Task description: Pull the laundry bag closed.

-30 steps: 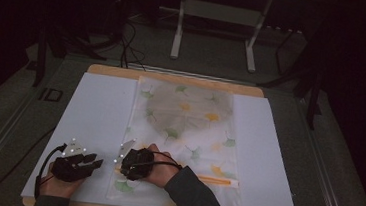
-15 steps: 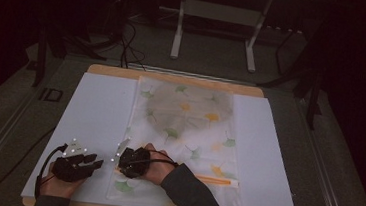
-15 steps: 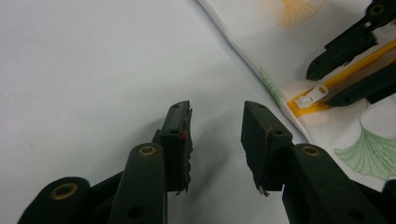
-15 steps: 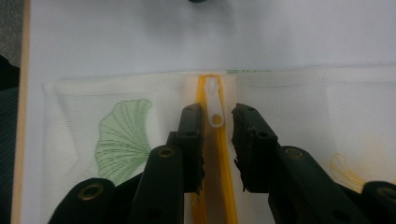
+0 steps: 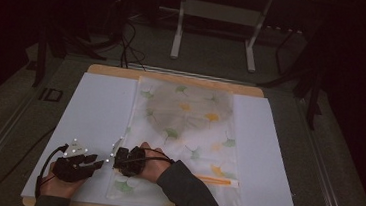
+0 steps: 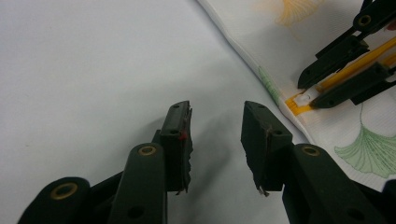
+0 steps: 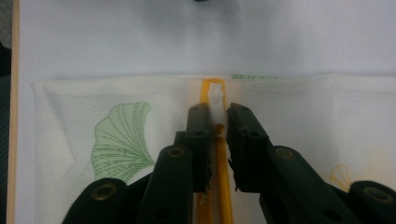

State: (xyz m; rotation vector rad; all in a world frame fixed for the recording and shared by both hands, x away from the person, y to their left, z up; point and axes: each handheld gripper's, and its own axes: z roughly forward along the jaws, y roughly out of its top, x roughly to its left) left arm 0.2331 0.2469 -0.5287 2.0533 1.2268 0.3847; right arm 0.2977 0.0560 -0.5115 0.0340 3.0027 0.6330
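Zipper pull [image 7: 215, 100], white, sits at the end of the yellow zipper [image 7: 219, 186] on the leaf-print pillowcase [image 5: 188, 133], near the counter's near-left corner; right gripper [image 7: 217, 122] jaws narrowed onto it, left gripper [image 6: 215, 135] jaws apart, holding nothing, over the white sheet [image 5: 95, 110]. Risk: small slick pull could slip out, or unpinned fabric bunch and drag with it. Wooden counter [image 5: 173, 76], dark room, metal stand [image 5: 218, 16] behind.

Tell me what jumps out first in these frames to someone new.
The leaf-printed mesh bag lies flat down the middle of the white sheet on the table. At its near left edge, the right gripper has its jaws closed on the white zipper pull at the end of the yellow zipper. The left gripper sits open over bare sheet just beside the bag.
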